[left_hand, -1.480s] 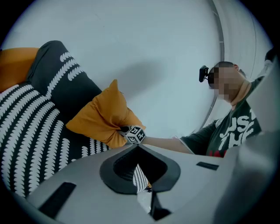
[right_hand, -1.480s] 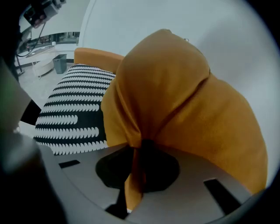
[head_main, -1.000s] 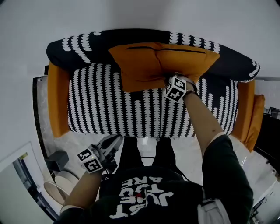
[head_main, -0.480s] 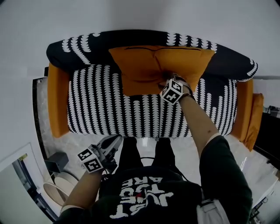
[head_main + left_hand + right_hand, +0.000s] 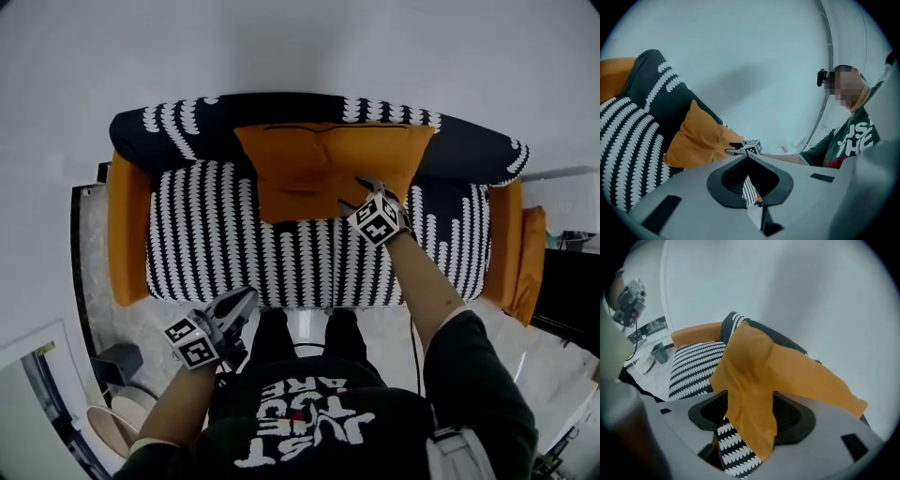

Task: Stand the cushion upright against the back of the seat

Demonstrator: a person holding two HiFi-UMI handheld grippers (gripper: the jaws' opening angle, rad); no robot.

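Observation:
The orange cushion [image 5: 319,164] stands on the black-and-white patterned seat [image 5: 225,234] and leans against the dark backrest [image 5: 187,127]. My right gripper [image 5: 361,190] hovers at the cushion's lower right edge. Its jaws have just been opening, and they now stand apart. In the right gripper view a corner of the cushion [image 5: 778,366] still hangs loosely between the jaws of this gripper [image 5: 750,423]. My left gripper [image 5: 246,298] is held low in front of the sofa, away from the cushion, its jaws together and empty. The left gripper view shows the cushion [image 5: 701,140] side-on beyond my left gripper [image 5: 752,187].
Orange armrests [image 5: 127,225] [image 5: 506,234] close both ends of the sofa, which backs onto a pale wall. A second orange cushion [image 5: 532,253] stands outside the right arm. A dark box [image 5: 117,361] and a round white object [image 5: 112,412] sit on the floor at the lower left.
The right gripper's jaws have spread apart and the gripper has lifted and drawn back slightly from the cushion. The cushion stays leaning on the backrest. The left gripper has barely moved.

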